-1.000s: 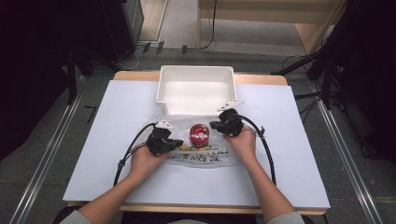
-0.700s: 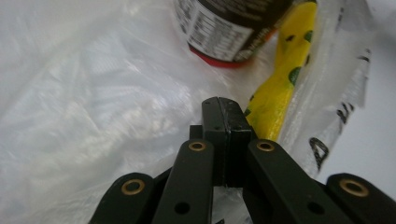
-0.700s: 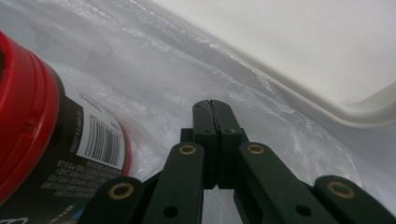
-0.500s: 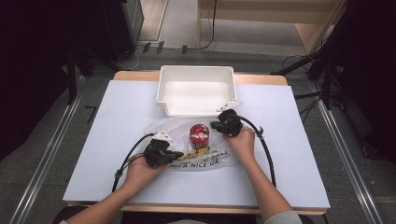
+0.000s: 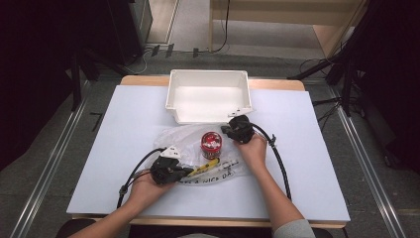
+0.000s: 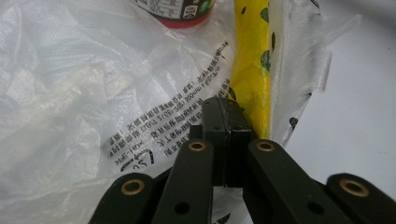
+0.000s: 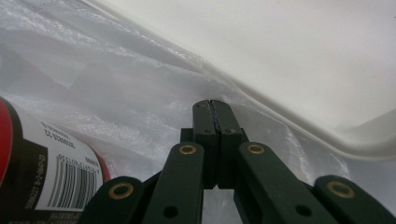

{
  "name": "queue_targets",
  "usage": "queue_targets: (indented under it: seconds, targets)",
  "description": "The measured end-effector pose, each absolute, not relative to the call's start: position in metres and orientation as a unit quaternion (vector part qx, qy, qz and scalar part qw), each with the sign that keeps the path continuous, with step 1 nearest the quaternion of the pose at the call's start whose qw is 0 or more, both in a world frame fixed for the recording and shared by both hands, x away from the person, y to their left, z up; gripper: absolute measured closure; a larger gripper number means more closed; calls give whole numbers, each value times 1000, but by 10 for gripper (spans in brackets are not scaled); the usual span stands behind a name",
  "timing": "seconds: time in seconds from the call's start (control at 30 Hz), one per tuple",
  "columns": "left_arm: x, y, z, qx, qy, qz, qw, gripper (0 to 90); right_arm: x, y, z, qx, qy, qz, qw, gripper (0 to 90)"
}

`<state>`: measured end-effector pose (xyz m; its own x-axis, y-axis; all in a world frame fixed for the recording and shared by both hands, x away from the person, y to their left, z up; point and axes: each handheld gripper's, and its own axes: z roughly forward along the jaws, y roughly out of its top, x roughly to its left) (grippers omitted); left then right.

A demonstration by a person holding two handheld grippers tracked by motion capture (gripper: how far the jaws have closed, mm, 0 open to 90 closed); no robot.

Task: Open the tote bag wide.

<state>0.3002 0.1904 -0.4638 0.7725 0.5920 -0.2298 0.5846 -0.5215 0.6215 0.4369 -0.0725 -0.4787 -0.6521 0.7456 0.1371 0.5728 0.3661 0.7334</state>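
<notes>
A clear plastic bag with black print lies mid-table, holding a red can and a long yellow packet. My left gripper is at the bag's near edge beside the yellow packet, jaws shut on the bag film. The left gripper points toward the can. My right gripper is at the bag's far right corner, just in front of the white bin. The right gripper pinches a fold of the bag, with the can to its left.
The white bin's wall is close behind the right gripper's tips. A white sheet covers the table, with bare room left and right of the bag. Black cables trail from both grippers toward the near edge.
My left gripper has drawn back toward the near edge and slightly left, pulling the bag's near side and the yellow packet with it. The right gripper has stayed by the bin.
</notes>
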Motion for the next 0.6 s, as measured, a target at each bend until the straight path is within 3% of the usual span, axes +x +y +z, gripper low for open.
queue_targets:
  seconds: [0.3, 0.4, 0.6]
  targets:
    - [295, 193, -463, 874, 334, -9, 352, 900, 439, -74, -480, 413, 812, 395, 119, 900]
    - [297, 193, -462, 871, 341, -11, 353, 900, 438, -74, -479, 417, 812, 397, 93, 900]
    - [298, 194, -448, 864, 340, -5, 372, 900, 427, -80, -457, 408, 815, 398, 99, 900]
